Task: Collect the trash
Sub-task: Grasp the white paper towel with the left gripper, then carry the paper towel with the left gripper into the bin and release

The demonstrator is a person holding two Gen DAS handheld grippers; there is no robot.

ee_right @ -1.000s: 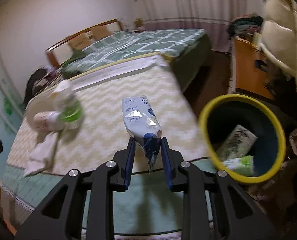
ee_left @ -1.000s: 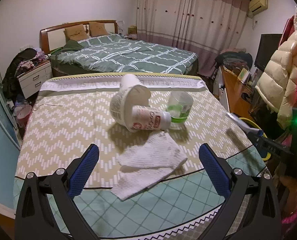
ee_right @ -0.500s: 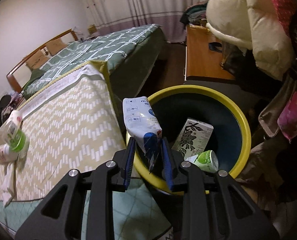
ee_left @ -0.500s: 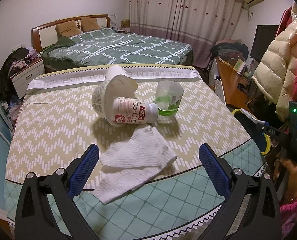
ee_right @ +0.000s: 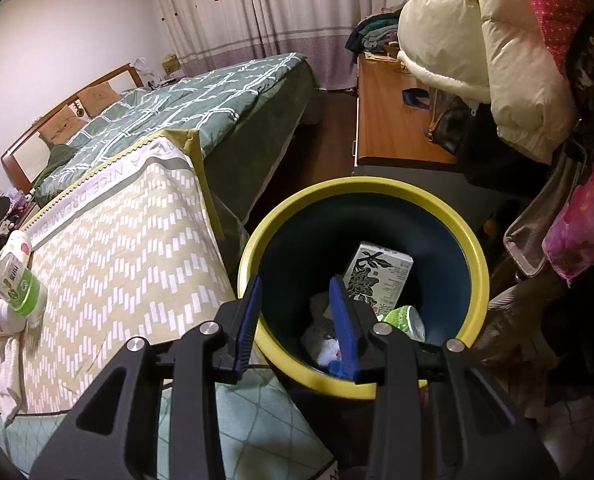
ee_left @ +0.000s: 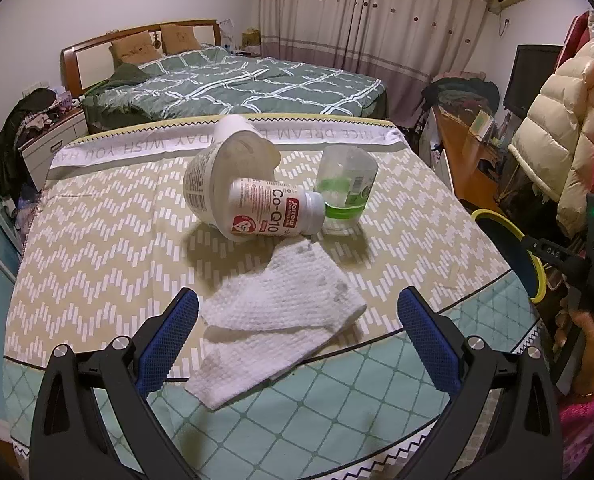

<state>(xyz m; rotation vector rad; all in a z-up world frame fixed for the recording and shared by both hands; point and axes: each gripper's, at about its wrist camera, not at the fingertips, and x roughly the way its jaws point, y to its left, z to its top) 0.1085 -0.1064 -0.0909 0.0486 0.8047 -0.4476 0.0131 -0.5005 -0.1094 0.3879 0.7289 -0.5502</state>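
Nearest in the right wrist view, the right tool (ee_right: 297, 312) hangs over the yellow-rimmed bin (ee_right: 479, 276) with its jaws narrowly parted and nothing between them; they have just been opening. The white and blue packet (ee_right: 329, 350) lies at the bottom of the bin, under the tool tips, so that piece counts as delivered. Beside it in the bin are a green-labelled cup (ee_right: 403, 318) on its side and, further in, a black-and-white printed carton (ee_right: 381, 276) leaning on the wall. Three pieces collected, then, as far as can be seen.

In the left wrist view, the left tool (ee_left: 297, 336) stands wide and empty, low over the near edge of the surface (ee_left: 97, 248). Between its fingers and just beyond them lies the crumpled white paper towel (ee_left: 273, 320), untouched. Behind it, in the middle of the cloth, are a white Co-Q10 bottle (ee_left: 275, 212) on its side, its base tucked into the mouth of a tipped white tub (ee_left: 221, 172), and a clear plastic cup with a green band (ee_left: 347, 188), upright and touching the bottle's neck.

So the job looks nearly half done: four pieces remain on the surface, and the towel is probably the left tool's next pick.
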